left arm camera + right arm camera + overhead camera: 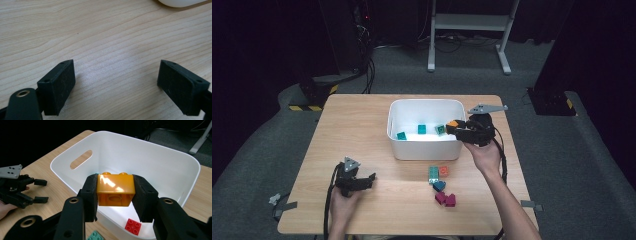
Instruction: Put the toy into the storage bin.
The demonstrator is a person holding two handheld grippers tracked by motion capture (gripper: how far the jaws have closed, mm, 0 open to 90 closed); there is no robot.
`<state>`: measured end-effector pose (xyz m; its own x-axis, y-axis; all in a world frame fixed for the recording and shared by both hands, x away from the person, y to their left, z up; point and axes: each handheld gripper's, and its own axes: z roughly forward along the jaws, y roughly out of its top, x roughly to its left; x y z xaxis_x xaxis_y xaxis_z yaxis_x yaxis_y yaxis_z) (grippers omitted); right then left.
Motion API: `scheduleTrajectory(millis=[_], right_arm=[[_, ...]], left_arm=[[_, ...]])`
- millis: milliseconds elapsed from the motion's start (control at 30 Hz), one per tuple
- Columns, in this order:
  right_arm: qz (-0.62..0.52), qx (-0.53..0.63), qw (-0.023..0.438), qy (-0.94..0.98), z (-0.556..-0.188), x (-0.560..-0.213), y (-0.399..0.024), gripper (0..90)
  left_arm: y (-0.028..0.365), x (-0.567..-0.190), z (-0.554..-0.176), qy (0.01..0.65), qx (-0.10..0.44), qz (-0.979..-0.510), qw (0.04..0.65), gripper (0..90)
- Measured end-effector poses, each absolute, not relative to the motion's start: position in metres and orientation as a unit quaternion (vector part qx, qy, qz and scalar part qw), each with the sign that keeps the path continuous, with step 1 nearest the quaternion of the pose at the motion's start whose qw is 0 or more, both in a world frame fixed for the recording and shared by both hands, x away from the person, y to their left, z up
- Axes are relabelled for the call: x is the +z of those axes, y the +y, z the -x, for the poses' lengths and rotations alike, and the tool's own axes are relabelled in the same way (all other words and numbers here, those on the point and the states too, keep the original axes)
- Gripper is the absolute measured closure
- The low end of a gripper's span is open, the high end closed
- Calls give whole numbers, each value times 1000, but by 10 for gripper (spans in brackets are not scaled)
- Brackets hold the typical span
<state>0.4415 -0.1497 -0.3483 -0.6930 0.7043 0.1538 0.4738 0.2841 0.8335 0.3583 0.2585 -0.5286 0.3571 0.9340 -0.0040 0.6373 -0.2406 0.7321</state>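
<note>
My right gripper (457, 127) is shut on an orange brick (453, 123) and holds it over the right end of the white bin (424, 102). In the right gripper view the orange brick (115, 190) sits studs-up between the jaws, above the bin's (155, 147) inside. A red brick (132, 226) and a teal brick (95, 236) lie on the bin floor below it. My left gripper (371, 180) rests open on the table at the front left, with bare wood between its fingers (58, 85).
Loose bricks lie in front of the bin: a green one (433, 173), an orange-red one (443, 171), a blue one (439, 185) and magenta ones (445, 199). Three teal bricks (422, 129) lie inside the bin. The bin's corner (180, 2) shows beyond the left gripper.
</note>
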Motion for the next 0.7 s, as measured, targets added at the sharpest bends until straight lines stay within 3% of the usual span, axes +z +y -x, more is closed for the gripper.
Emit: scheduleTrajectory(millis=[700], right_arm=[[-395, 450, 118, 792, -472, -358, -138, 587]], left_arm=[[258, -529, -358, 520, 225, -755, 330, 149]])
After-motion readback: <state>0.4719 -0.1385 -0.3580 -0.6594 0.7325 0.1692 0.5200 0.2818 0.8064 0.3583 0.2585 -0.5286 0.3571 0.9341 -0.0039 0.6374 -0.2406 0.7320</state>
